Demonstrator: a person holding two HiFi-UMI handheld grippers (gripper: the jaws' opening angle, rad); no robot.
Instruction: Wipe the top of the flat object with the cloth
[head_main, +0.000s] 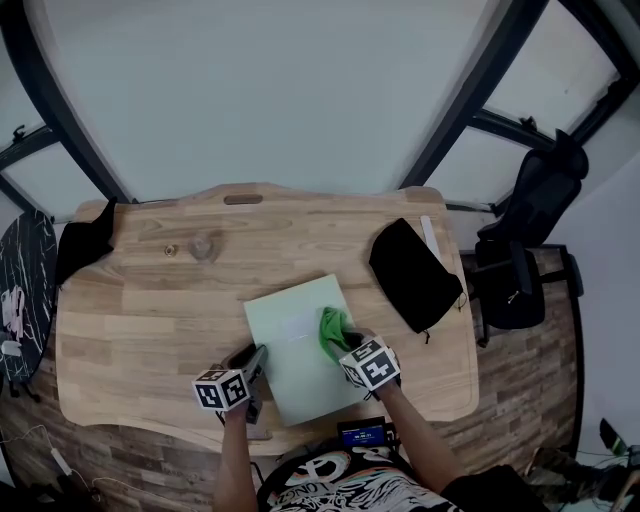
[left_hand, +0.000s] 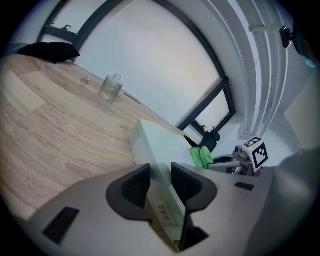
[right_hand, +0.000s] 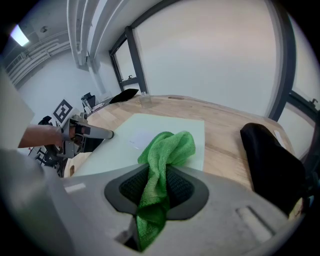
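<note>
A pale green flat box lies on the wooden table, near its front edge. My left gripper is shut on the box's left edge; in the left gripper view both pads press the box's rim. My right gripper is shut on a green cloth, which rests on the right part of the box top. The right gripper view shows the cloth bunched between the jaws of the right gripper and hanging over the box.
A black pouch lies on the table to the right of the box. A small glass jar stands farther back on the left, with a dark cloth at the back left corner. A black chair stands beyond the table's right side.
</note>
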